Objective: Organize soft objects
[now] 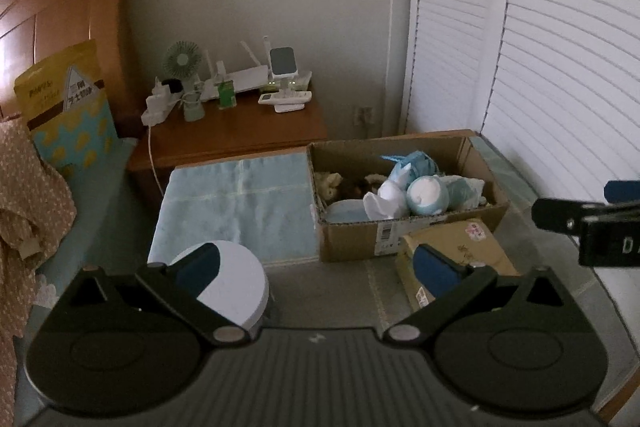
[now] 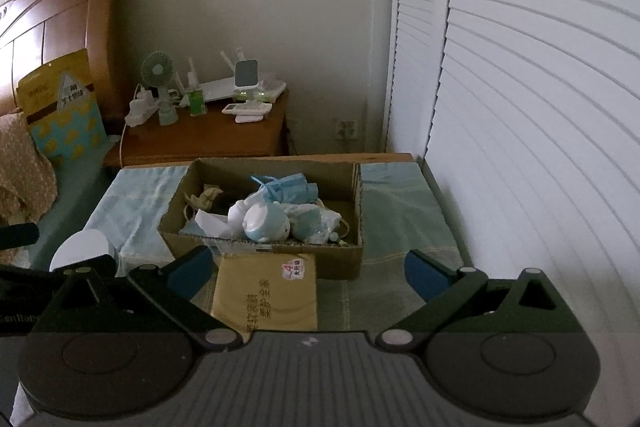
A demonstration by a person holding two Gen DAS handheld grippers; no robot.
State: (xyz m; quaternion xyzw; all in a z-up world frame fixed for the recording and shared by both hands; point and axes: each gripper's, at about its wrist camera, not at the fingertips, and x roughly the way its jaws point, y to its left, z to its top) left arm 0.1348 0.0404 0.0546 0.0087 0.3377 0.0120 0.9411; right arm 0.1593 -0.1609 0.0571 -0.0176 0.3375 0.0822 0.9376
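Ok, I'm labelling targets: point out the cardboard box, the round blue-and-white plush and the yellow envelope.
cardboard box (image 2: 264,259), right wrist view, front wall.
round blue-and-white plush (image 2: 266,221), right wrist view, its body.
yellow envelope (image 2: 264,291), right wrist view, centre face.

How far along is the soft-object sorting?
Done: several soft toys already lie in the cardboard box. In hand: nothing; the left gripper and right gripper are both open and empty. Left: the brown floral cloth on the bed is still loose.

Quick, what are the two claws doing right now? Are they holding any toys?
Left claw: open, holding nothing.
Right claw: open, holding nothing. The soft toys sit in the brown cardboard box.
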